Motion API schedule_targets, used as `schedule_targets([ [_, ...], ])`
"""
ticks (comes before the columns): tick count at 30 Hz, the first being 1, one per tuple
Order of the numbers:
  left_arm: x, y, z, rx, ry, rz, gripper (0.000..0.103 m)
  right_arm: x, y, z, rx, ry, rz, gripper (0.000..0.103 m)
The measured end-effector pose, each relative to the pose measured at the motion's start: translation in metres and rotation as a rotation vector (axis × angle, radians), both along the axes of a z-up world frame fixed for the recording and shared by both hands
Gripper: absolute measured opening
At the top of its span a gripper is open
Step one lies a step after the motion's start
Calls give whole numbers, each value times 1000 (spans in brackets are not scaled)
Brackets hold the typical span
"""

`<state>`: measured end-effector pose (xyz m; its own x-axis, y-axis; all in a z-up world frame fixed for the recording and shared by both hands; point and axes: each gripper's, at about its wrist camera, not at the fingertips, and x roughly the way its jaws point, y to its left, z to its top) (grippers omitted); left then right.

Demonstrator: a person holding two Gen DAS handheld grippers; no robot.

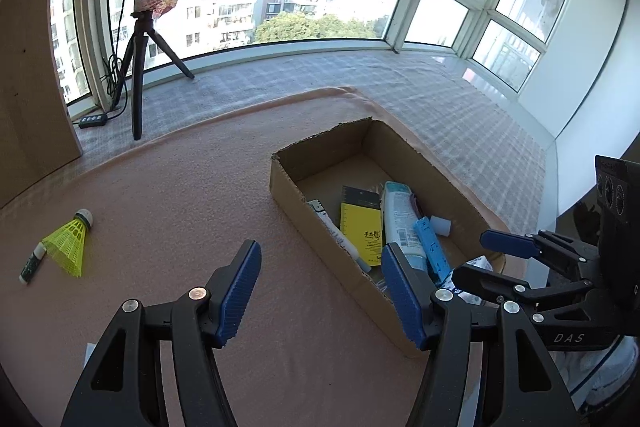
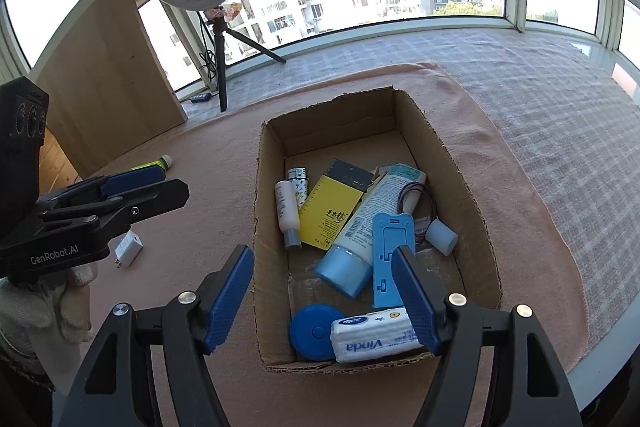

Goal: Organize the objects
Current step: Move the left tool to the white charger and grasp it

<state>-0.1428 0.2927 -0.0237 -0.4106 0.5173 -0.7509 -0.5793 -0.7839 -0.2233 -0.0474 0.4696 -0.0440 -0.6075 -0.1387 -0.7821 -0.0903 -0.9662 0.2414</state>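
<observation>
At the left of the right wrist view we see the left tongs spread with nothing between them, hiding most of the shuttlecock; a white charger lies below on the pink surface. Centre frame, the cardboard box holds a yellow card and tube. At bottom, the right tongs gape empty, one finger covering the tissue pack end.

Matt corrugated cardboard box, fuzzy cloth
</observation>
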Motion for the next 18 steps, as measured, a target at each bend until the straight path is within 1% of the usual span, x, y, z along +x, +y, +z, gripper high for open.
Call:
schedule_targets([
  [10, 5, -47, 1, -8, 4, 38, 66, -6, -38, 0, -13, -14, 35, 69],
  [13, 2, -73, -3, 6, -13, 68, 66, -10, -52, 0, -39, -19, 57, 69],
  [18, -4, -130, -20, -15, -49, 140, 66, -18, -79, -4, -80, -40, 104, 69],
])
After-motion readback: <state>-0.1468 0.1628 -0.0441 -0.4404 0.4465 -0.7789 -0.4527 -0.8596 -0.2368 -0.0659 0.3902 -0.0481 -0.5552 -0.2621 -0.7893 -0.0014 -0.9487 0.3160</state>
